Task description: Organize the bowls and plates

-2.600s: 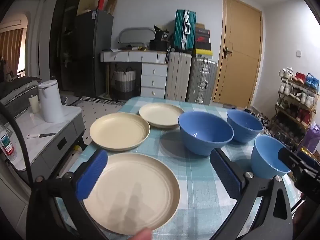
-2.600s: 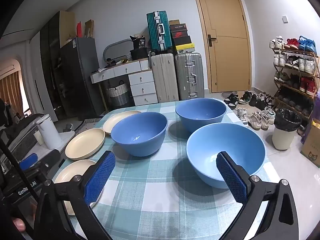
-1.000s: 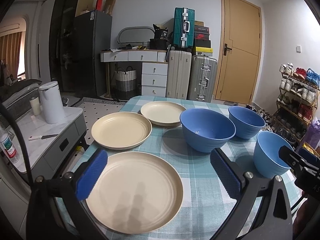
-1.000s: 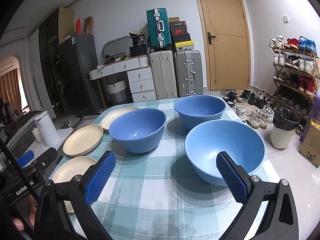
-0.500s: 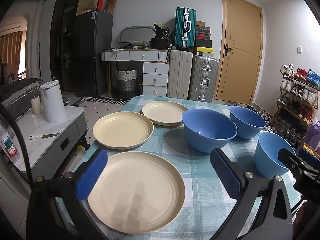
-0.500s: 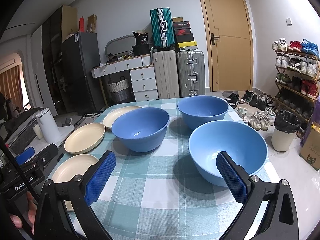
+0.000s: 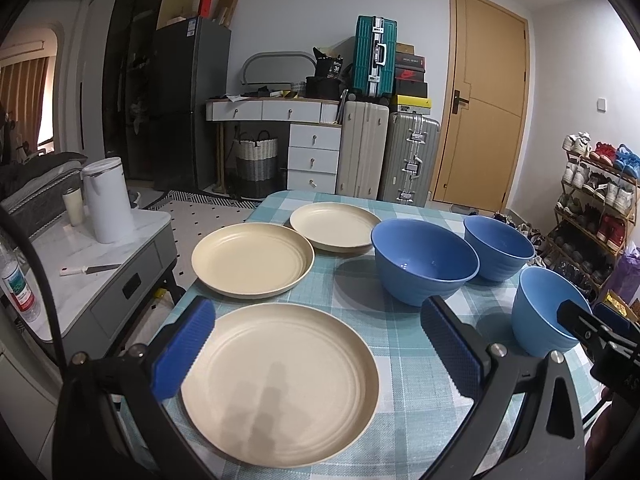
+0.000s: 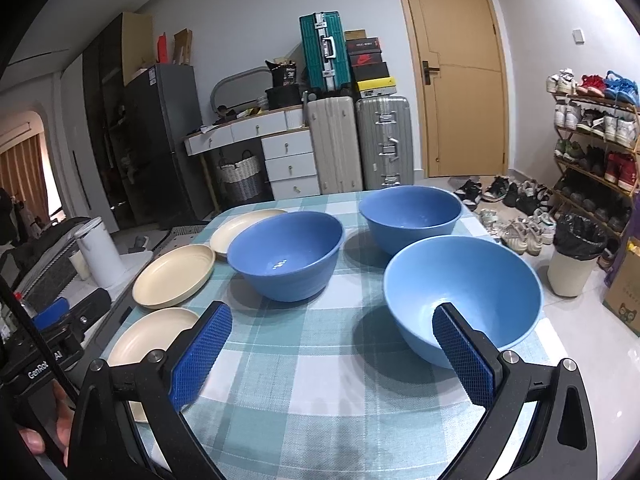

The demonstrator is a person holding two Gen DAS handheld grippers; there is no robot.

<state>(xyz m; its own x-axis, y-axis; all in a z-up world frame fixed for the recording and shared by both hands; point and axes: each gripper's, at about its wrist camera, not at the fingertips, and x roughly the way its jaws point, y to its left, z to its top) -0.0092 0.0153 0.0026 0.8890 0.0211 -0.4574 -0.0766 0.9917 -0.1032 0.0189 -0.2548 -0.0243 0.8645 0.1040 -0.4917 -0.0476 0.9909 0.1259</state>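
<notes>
Three cream plates lie on the checked tablecloth (image 7: 404, 344): a near plate (image 7: 280, 380), a middle plate (image 7: 252, 258) and a far plate (image 7: 334, 226). Three blue bowls stand to their right: a middle bowl (image 7: 424, 260), a far bowl (image 7: 498, 246) and a lighter near bowl (image 7: 540, 312). My left gripper (image 7: 316, 344) hovers open over the near plate, holding nothing. My right gripper (image 8: 332, 354) is open and empty, its right finger in front of the light blue bowl (image 8: 460, 288). The right wrist view also shows the middle bowl (image 8: 286, 254) and the far bowl (image 8: 410, 216).
A grey side cabinet (image 7: 92, 280) with a white kettle (image 7: 106, 200) and a knife stands left of the table. Suitcases (image 7: 386, 160), drawers and a door line the back wall. A shoe rack (image 8: 592, 136) and a bin (image 8: 572, 258) are at the right.
Both grippers stay open and nearly still. The views have shifted slightly, with the dishes sitting a little to the right in the left wrist view.
</notes>
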